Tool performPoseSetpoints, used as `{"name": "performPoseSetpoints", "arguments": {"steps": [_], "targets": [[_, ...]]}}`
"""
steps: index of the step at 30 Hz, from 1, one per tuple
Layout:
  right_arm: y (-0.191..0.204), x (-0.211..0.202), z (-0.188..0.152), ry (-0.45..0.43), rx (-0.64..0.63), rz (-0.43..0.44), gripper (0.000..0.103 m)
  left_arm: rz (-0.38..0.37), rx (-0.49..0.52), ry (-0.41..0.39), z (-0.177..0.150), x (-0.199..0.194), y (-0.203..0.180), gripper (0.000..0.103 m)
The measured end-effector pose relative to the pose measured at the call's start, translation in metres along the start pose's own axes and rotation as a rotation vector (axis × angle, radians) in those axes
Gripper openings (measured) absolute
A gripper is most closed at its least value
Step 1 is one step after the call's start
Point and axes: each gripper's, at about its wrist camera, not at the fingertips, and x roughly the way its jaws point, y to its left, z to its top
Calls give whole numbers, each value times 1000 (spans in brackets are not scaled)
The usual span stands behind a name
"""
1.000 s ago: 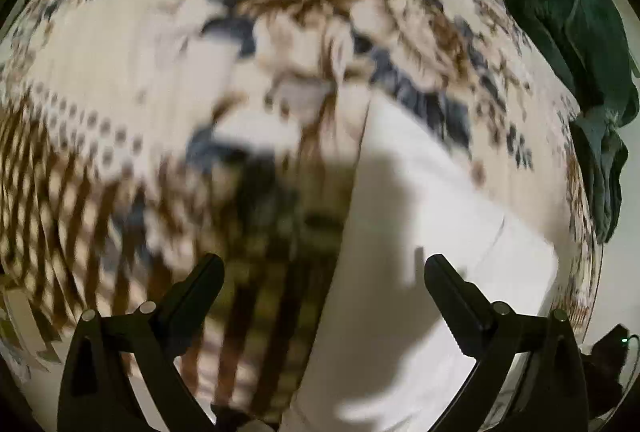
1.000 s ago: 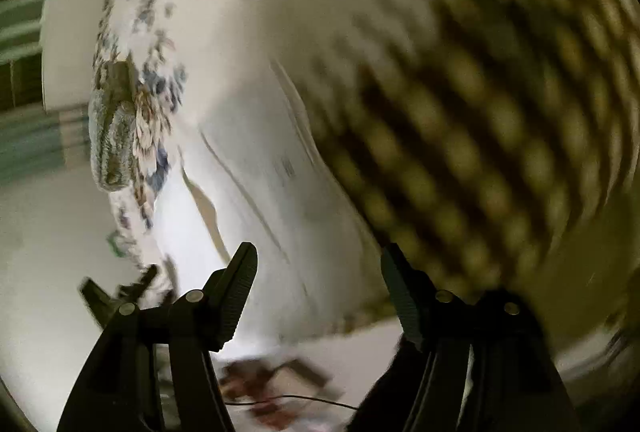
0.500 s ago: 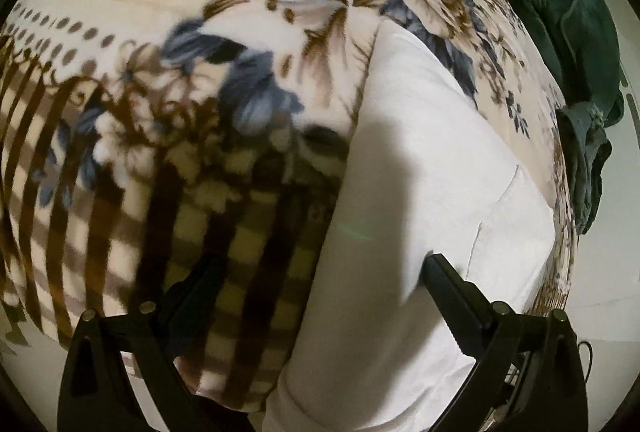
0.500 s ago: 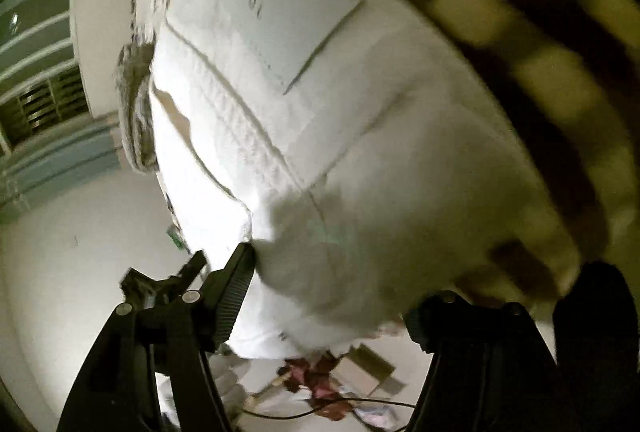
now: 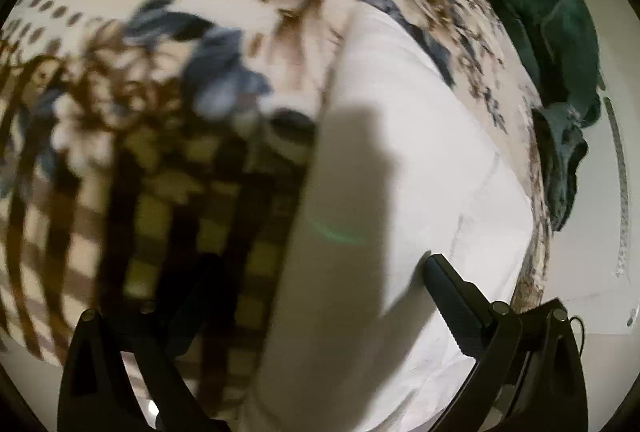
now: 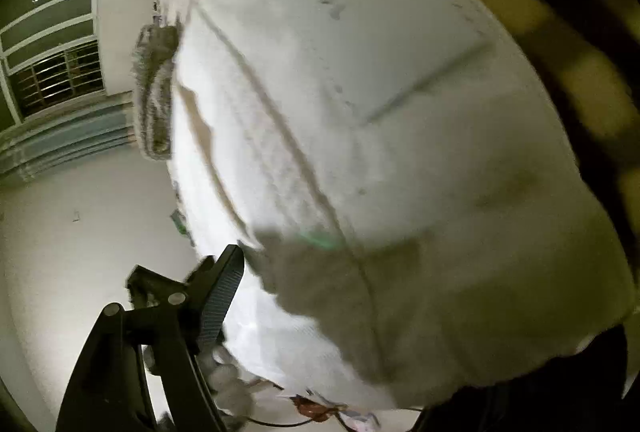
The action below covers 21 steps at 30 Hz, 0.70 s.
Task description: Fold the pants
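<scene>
White pants lie on a floral and checked blanket. My left gripper is open, low over the pants' left edge, its right finger on the white cloth and the left finger over the checked pattern. In the right wrist view the pants fill the frame, with a back pocket and waistband seam visible. My right gripper is open and straddles the pants' edge; only its left finger shows, the right one is hidden behind the cloth.
A dark green garment lies at the blanket's far right edge. A grey folded cloth lies beyond the pants. A window and white wall are at left. Clutter lies on the floor below.
Both grippers have come down closer to the pants. The right gripper's jaws now sit around the pants' edge, whose cloth covers the right finger.
</scene>
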Motion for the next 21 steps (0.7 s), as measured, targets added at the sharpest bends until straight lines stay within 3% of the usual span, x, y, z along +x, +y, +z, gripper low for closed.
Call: {"name": "performPoseSetpoints", "arguments": {"steps": [2,3,5,7,8,9,10,12,15,21], "targets": [[14,-6,-3,-25,-19,89,81,-12,19,-2,-1,2,-5,102],[20,-8,-4,-32,-40,84,80,-16,27,-4,-1,2,-7,102],[26,0,-5,-31,-90,-17,80,-19,35,-12,-2,3,-8,101],[19,10,-6,-7,-83,-56,78,-26,39,-30,-4,1,-9,100],[17,11,-5,-9,-76,-55,76,-28,43,-42,-6,0,-9,92],[18,11,-5,-12,-74,-57,72,-30,49,-51,-7,-2,-10,72],[21,10,-6,-10,-76,-62,67,-24,60,-66,-9,-6,-12,63],[28,7,-11,-14,-90,-70,48,-21,63,-86,-11,-11,-11,49],[35,-4,-15,-42,-122,-79,34,-67,38,-114,-15,-23,-6,26],[44,-20,-5,-66,-143,-91,31,-74,46,-106,-24,-28,-13,27]]}}
